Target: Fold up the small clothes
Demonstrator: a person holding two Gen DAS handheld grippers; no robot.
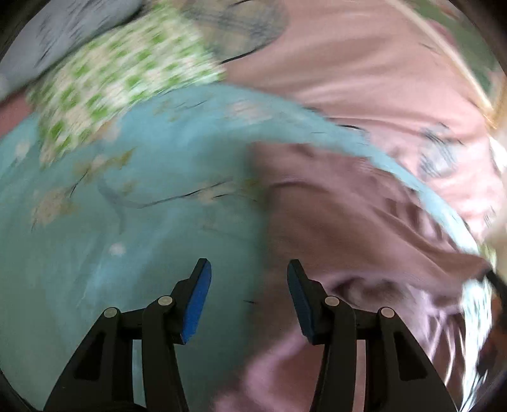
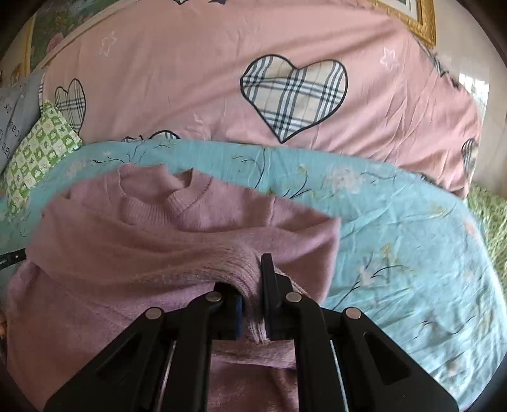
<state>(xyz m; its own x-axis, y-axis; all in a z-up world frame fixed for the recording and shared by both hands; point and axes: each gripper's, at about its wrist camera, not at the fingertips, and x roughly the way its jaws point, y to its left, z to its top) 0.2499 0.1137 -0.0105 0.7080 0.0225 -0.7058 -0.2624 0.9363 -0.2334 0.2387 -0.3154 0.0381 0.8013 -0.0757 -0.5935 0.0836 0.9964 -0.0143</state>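
Observation:
A fuzzy mauve sweater [image 2: 133, 253] lies on a turquoise flowered sheet [image 2: 396, 241], collar toward the far side. My right gripper [image 2: 252, 285] is shut on a ribbed edge of the sweater, and a fold of it is lifted off the sheet. In the blurred left wrist view, the same sweater [image 1: 355, 228] spreads to the right. My left gripper [image 1: 248, 269] hovers open over the sheet [image 1: 126, 253] just left of the sweater's edge, nothing between its blue pads [image 1: 198, 301].
A pink quilt with plaid hearts [image 2: 294, 95] lies beyond the sheet. A green-and-white checked cloth [image 2: 38, 152] and a grey printed pillow [image 2: 12, 117] sit at the far left. A gold picture frame [image 2: 421, 19] hangs at the upper right.

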